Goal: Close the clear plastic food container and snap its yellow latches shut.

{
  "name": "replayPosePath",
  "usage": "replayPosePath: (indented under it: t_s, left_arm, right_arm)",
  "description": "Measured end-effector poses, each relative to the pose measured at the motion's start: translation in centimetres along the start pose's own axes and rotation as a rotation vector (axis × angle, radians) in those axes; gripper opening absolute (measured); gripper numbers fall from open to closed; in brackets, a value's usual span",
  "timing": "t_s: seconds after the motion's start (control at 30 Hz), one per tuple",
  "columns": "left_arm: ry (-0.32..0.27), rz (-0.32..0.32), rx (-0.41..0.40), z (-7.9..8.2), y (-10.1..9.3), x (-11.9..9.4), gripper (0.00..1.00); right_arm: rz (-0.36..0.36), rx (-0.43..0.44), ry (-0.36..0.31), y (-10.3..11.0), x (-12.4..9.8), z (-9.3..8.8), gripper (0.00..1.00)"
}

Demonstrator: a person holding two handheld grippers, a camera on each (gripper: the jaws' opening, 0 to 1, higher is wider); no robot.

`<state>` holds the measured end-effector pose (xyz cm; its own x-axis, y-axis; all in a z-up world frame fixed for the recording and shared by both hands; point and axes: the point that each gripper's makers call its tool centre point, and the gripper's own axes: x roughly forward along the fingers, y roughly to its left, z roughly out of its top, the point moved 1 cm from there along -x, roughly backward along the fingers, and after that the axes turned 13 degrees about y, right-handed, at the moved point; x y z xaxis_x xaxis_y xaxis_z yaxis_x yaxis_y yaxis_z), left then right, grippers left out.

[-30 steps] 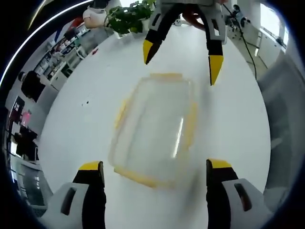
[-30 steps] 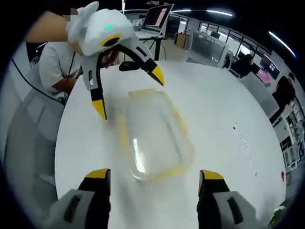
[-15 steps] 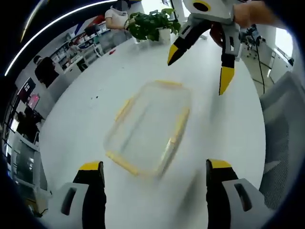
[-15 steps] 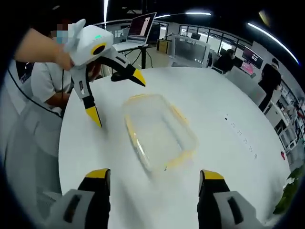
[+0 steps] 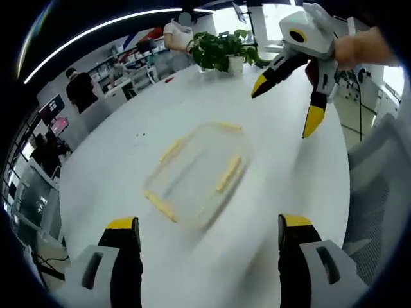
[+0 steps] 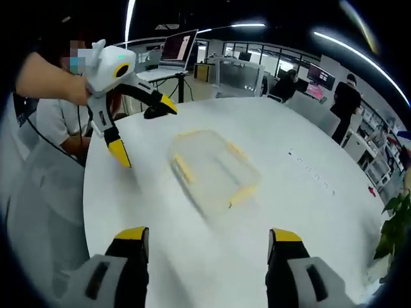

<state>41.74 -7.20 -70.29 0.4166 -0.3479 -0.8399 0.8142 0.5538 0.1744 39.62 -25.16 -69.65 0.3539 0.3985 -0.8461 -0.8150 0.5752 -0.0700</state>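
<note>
The clear plastic food container (image 5: 196,173) with yellow latches lies flat on the white round table (image 5: 115,167), lid on it. It also sits mid-table as the container (image 6: 214,168) in the right gripper view. My left gripper (image 5: 204,232) is open and held back from it, with nothing between its jaws. My right gripper (image 6: 205,240) is open too, well short of the container. The right gripper (image 5: 287,101) hangs above the table's far side in the left gripper view. The left gripper (image 6: 142,128) hovers left of the container, held by a hand.
A potted plant (image 5: 221,50) stands at the table's far edge. A laptop (image 6: 178,49) sits on a stand behind the table. Small dark specks (image 6: 311,171) mark the tabletop right of the container. People and desks fill the office background. A seated person (image 6: 58,122) is at the left.
Both grippers have pulled back and up from the container, so it looks smaller and farther off in both views. The container itself lies in the same spot.
</note>
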Motion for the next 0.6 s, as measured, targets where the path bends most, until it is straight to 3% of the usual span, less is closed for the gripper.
replayPosePath:
  t_s: [0.07,0.2,0.4,0.6]
  left_arm:
    - [-0.028,0.016,-0.050,-0.2,0.0,-0.5,0.88]
    - [-0.051,0.025,-0.098,-1.0,-0.1,-1.0,0.90]
    - [-0.068,0.045,-0.165,-3.0,-0.9,-2.2,0.89]
    - [-0.091,0.067,-0.204,-4.6,-1.6,-3.5,0.89]
  right_arm:
    - [-0.006,0.036,-0.046,0.4,-0.5,0.3,0.77]
    - [-0.029,0.046,-0.054,1.1,-0.8,-0.2,0.78]
    - [-0.061,0.131,-0.104,1.8,-1.5,-0.8,0.78]
    - [-0.082,0.124,-0.125,2.9,-2.2,-1.9,0.78]
